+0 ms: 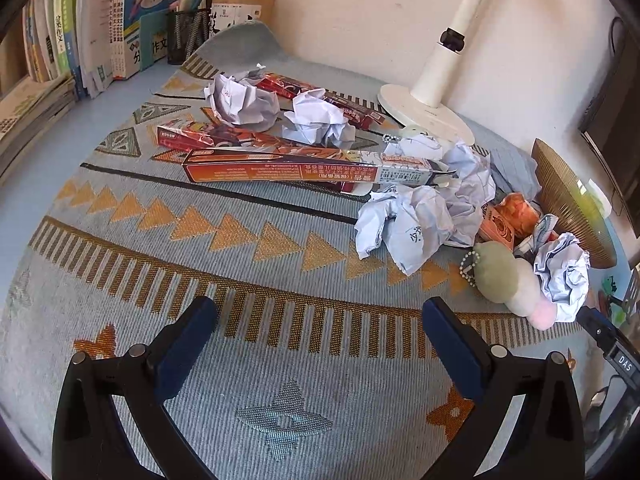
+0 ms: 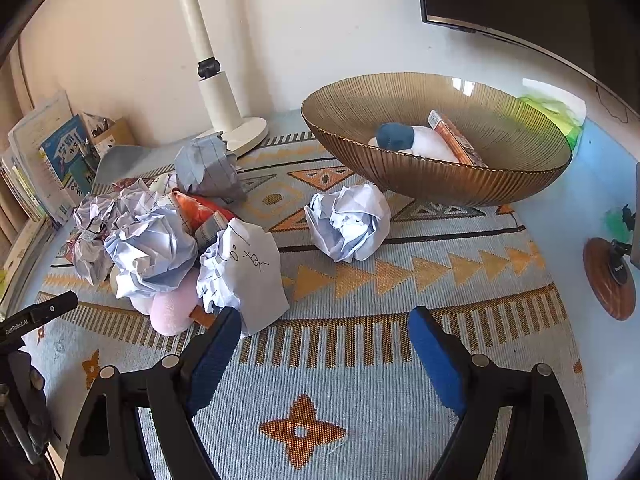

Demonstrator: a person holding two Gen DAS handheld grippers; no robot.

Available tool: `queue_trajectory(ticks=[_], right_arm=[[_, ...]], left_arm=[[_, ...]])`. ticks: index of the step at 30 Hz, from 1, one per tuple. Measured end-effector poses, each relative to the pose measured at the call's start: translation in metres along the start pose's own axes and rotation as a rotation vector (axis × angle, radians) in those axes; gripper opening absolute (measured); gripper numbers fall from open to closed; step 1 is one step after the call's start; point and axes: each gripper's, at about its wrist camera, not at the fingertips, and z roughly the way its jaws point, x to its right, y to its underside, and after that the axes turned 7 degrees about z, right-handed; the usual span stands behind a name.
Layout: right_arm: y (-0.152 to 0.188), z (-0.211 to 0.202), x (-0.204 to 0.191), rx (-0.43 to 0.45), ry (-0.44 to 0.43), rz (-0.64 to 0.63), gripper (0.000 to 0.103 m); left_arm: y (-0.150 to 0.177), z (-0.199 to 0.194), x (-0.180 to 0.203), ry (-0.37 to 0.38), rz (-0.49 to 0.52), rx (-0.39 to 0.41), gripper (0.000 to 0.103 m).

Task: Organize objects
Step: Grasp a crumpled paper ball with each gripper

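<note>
The mat [image 2: 360, 360] lies bare in front of both grippers. At its far right edge stands the bowl [image 2: 440, 184], with a plush and a box inside. Crumpled papers [image 2: 152, 248], boxes [image 1: 280, 168] and a plush [image 1: 516, 280] crowd the lamp [image 1: 428, 112]. One paper ball [image 2: 348, 226] lies apart, near the bowl. The left gripper [image 1: 320, 320] and right gripper [image 2: 324, 328] are wide open, holding nothing.

Patterned mat [image 2: 360, 360] bears crumpled paper [image 2: 348, 226], bowl [image 2: 440, 184]
</note>
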Motion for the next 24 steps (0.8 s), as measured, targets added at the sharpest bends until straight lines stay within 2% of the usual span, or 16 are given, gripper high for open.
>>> queue_trajectory(ticks=[3,5,10,13,15,17,18,20,22,23,24], right_arm=[[0.001,-0.011,0.003,0.054,-0.023,0.011,0.085],[0.0,-0.019,0.009,0.082,-0.076,0.027,0.085],[-0.004,-0.019,0.017,0.065,-0.154,0.064,0.085],[-0.005,-0.019,0.015,0.051,-0.185,0.052,0.085],[-0.007,-0.015,0.013,-0.015,-0.27,0.083,0.085],[-0.008,-0.005,0.016,-0.088,-0.42,0.181,0.085],[-0.007,-0.001,0.013,-0.106,-0.454,0.212,0.085],[-0.008,0.005,-0.002,-0.105,-0.391,0.19,0.085],[-0.011,0.013,-0.017,-0.093,-0.304,0.148,0.082],[-0.013,0.017,-0.022,-0.097,-0.293,0.148,0.074],[-0.014,0.022,-0.024,-0.108,-0.287,0.155,0.064]], left_arm=[[0.0,0.0,0.003,-0.005,0.015,-0.004,0.102],[-0.001,-0.005,0.004,-0.012,0.026,0.015,0.102],[-0.018,-0.013,0.019,0.043,0.077,0.063,0.102],[-0.034,-0.006,0.035,0.016,0.142,0.079,0.102],[-0.041,0.007,0.039,-0.003,0.149,0.052,0.102],[-0.045,0.017,0.038,0.026,0.129,0.034,0.102],[-0.045,0.02,0.038,0.036,0.121,0.033,0.102],[-0.046,0.022,0.041,0.04,0.13,0.043,0.095],[-0.046,0.024,0.043,0.076,0.14,0.041,0.07],[-0.045,0.025,0.043,0.083,0.143,0.034,0.062],[-0.045,0.027,0.044,0.076,0.152,0.027,0.049]])
